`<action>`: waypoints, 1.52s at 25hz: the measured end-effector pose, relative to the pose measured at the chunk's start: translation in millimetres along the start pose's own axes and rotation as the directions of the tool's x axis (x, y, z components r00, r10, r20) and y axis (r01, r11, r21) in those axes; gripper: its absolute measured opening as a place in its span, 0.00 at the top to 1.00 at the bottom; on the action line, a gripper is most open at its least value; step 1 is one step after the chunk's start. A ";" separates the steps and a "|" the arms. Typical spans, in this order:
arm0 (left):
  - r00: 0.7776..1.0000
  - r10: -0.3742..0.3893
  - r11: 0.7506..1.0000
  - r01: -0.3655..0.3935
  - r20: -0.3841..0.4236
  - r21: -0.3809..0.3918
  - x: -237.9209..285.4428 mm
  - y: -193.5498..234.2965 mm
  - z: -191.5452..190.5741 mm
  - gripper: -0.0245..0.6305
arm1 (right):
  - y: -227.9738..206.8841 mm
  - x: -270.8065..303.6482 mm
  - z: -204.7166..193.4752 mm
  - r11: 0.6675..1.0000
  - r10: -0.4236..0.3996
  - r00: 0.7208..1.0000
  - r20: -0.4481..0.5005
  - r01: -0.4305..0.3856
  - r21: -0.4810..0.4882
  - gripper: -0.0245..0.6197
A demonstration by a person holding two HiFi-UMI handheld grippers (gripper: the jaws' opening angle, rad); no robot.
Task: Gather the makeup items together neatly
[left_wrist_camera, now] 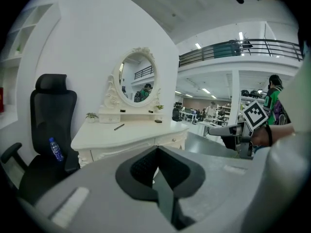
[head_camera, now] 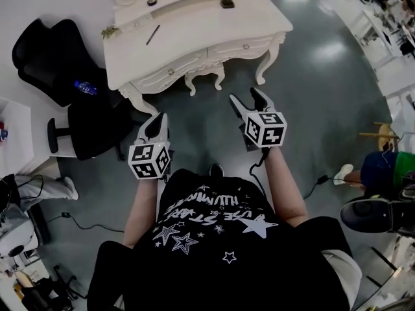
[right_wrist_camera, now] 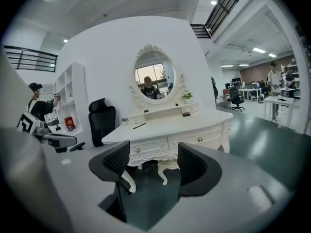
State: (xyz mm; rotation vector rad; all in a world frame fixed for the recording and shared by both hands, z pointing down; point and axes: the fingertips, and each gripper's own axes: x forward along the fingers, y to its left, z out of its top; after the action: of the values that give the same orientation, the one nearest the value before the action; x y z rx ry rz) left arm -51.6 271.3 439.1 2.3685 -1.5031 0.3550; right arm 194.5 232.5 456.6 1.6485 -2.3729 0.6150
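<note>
Head view: short of the dressing table point(head_camera: 194, 24), left gripper point(head_camera: 159, 118) jaws pressed together, right gripper point(head_camera: 245, 96) spread and empty, probably readied for its makeup items point(head_camera: 152, 34).

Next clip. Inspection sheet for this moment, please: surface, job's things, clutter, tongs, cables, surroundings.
Surface: white dressing table, ahead of the person, not yet reached.
Job's things: dark pencil and small dark cases lying apart on the tabletop; too small to identify.
Clutter: potted plant at the table's left end.
Tongs: left tongs shut, empty; right tongs open, empty; both over the floor.
Cables: black cable on the floor at left; another at right.
Surroundings: black office chair with a blue bottle on it; oval mirror; seated person at right.
</note>
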 end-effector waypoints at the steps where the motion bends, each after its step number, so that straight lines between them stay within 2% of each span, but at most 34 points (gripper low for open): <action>1: 1.000 0.010 1.000 -0.010 -0.002 -0.008 1.9 0.4 0.5 0.96 | -2.7 4.4 1.8 1.000 0.007 1.000 -0.004 -0.007 0.003 0.45; 7: 0.996 0.092 0.995 -0.092 0.005 -0.044 3.7 22.9 6.3 0.96 | 11.1 38.6 1.4 0.997 0.082 0.995 -0.049 -0.082 -0.003 0.46; 11: 0.993 0.118 0.991 -0.118 -0.008 -0.064 9.5 41.8 2.5 0.96 | 29.6 63.0 2.2 0.992 0.119 0.990 -0.070 -0.121 -0.024 0.46; 19: 0.993 0.117 0.989 -0.119 -0.028 -0.088 58.3 85.1 12.9 0.96 | 32.2 129.9 29.1 0.991 0.122 0.988 -0.095 -0.127 -0.048 0.46; 28: 0.992 0.115 0.988 -0.120 -0.061 -0.096 140.3 168.1 52.7 0.96 | 52.2 255.3 64.5 0.988 0.138 0.976 -0.170 -0.147 -0.042 0.47; 38: 0.986 0.126 0.981 -0.139 -0.106 -0.132 181.3 244.6 64.4 0.96 | 111.2 375.0 85.3 0.977 0.192 0.947 -0.257 -0.208 -0.037 0.47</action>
State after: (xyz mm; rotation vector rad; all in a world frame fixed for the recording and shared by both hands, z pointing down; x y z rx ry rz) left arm -195.1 -2.0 478.3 2.1194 -1.5902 0.3781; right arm -38.7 -90.4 497.4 1.2287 -2.3593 0.7283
